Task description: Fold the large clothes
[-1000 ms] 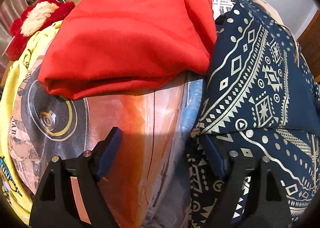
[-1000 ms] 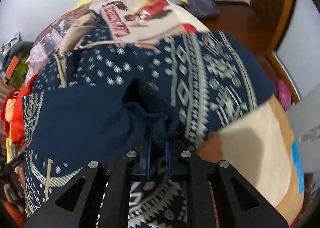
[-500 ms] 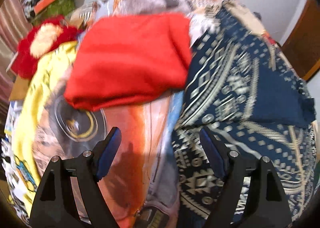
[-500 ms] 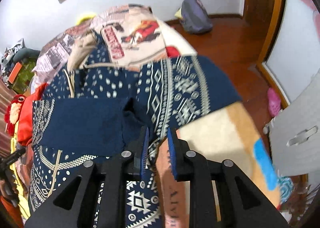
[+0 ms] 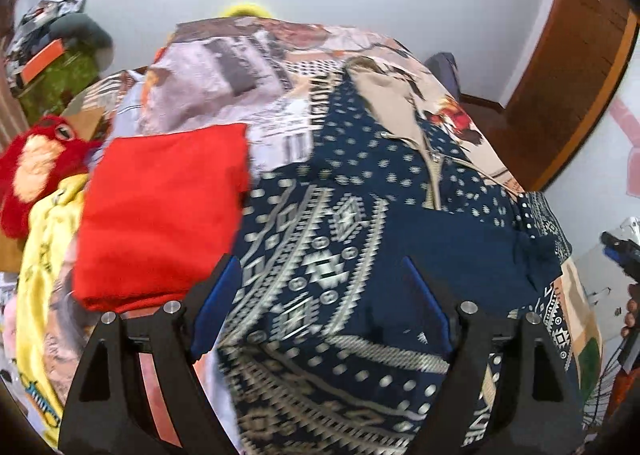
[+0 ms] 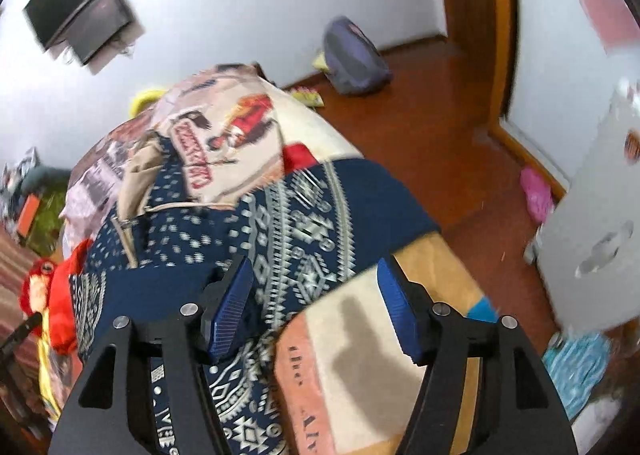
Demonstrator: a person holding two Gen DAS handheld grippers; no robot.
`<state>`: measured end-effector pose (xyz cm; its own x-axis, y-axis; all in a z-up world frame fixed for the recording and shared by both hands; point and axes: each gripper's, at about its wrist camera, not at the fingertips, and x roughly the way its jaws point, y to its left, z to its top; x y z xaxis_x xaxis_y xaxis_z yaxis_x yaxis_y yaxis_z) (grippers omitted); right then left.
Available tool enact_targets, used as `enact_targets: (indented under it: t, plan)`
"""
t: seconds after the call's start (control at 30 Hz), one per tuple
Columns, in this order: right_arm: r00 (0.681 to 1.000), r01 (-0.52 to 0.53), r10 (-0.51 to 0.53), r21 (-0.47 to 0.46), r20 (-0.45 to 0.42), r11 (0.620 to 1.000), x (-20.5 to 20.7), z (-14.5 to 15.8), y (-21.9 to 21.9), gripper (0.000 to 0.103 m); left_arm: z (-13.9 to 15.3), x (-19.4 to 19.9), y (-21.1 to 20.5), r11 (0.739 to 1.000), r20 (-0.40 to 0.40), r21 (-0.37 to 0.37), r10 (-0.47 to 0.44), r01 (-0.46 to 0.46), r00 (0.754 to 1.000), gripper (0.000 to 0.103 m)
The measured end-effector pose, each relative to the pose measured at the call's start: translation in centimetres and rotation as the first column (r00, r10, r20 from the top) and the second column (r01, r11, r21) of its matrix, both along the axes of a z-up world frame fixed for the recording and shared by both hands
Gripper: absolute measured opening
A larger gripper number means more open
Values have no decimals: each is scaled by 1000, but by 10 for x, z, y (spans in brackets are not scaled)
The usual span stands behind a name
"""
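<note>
With both the left gripper [image 5: 320,307] and the right gripper [image 6: 316,307] hanging released and empty — the right one's jaws having just been opening — the navy patterned garment [image 5: 360,255] is looking soft, floppy and light, best pinched at a hem corner.

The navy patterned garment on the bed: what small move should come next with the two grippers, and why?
Probably bring both grippers down to its near edge to start another fold. The navy patterned garment lies partly folded beside the folded red garment. The left gripper is open above it; the right gripper has just been opening, with nothing between its jaws.
</note>
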<state>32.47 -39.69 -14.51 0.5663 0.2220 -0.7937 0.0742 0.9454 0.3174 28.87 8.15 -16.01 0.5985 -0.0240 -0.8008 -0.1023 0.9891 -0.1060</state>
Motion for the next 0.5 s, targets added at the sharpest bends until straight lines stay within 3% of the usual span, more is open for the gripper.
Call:
enact_targets:
  t: [0.2,0.37,0.5]
  plan:
    - [984,116,-89,173,-155,978,27,-61,-32,61,-24,23,-28,998,-47,8,-68,69,997,81]
    - [971,183,-133,255,-200,949,48,-87,-47,61,-43,32,-36,996,-80,6,-93,94,992,81]
    - [959,243,-188,270,-213,932,68,-100,-53,57,-53,36,-34,996,-98,0,-88,88,991,81]
